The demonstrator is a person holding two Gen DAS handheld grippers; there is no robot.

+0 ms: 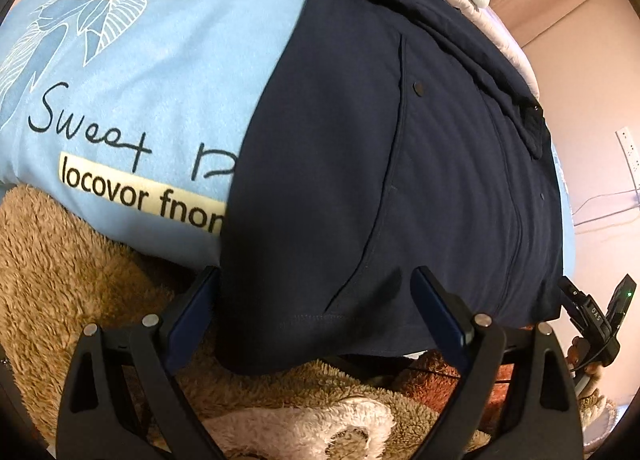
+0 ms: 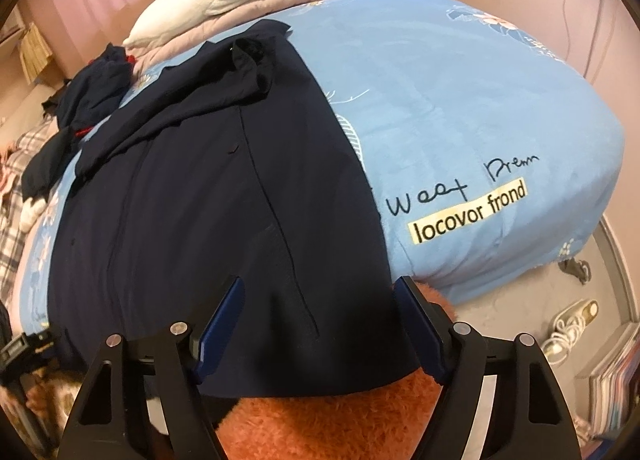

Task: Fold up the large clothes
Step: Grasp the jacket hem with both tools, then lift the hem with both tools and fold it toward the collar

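While the navy garment (image 1: 360, 164) lies spread flat at the bed's (image 2: 500, 108) near edge, folding appears barely begun; left tool (image 1: 316, 312) and right tool (image 2: 320, 324) are both released, straddling its hem.

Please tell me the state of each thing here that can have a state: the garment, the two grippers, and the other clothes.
Navy garment: spread flat on the blue blanket, near hem hanging over the edge.
Left gripper: open, straddling the hem.
Right gripper: open, straddling the hem.
Dark clothes: crumpled in a heap.
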